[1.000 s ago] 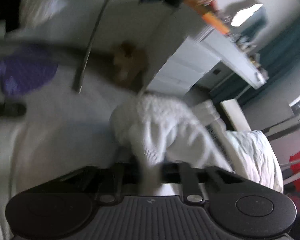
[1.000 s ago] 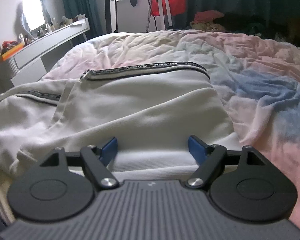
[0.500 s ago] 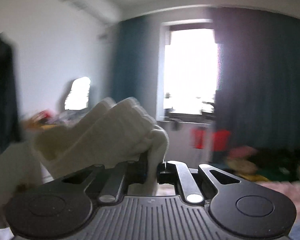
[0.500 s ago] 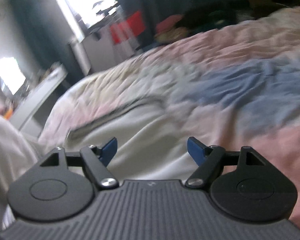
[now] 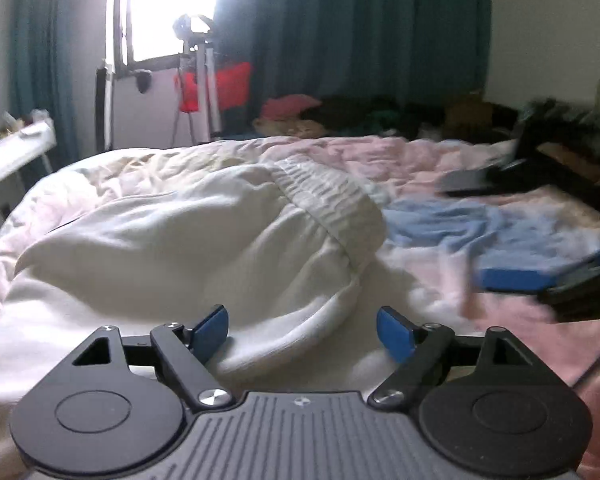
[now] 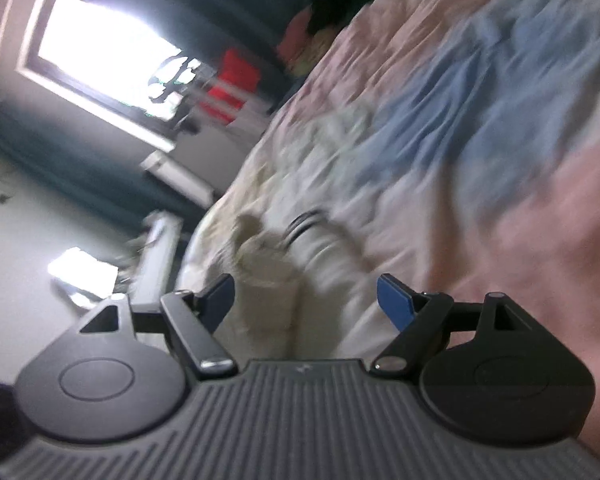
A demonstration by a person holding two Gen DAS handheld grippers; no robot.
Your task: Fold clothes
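My left gripper (image 5: 302, 328): jaws opening, nothing pinched, cloth lies between | my right gripper (image 6: 305, 300): wide apart, jaws opening, holding nothing | white clothes (image 5: 188, 240): bunched on the bed (image 5: 440, 160), in front of both

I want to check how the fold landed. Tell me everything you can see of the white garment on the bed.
The white garment is soft, thick knit fabric, cream-white, lying heaped and wrinkled on the pink and blue bedspread. A ribbed, gathered band runs across its top, folded over the bulk. Its rounded lower edge lies just ahead of the left tongs, whose jaws are opening with no cloth pinched between them. In the blurred right wrist view it shows a dark stripe; the right tongs are open and hold nothing.
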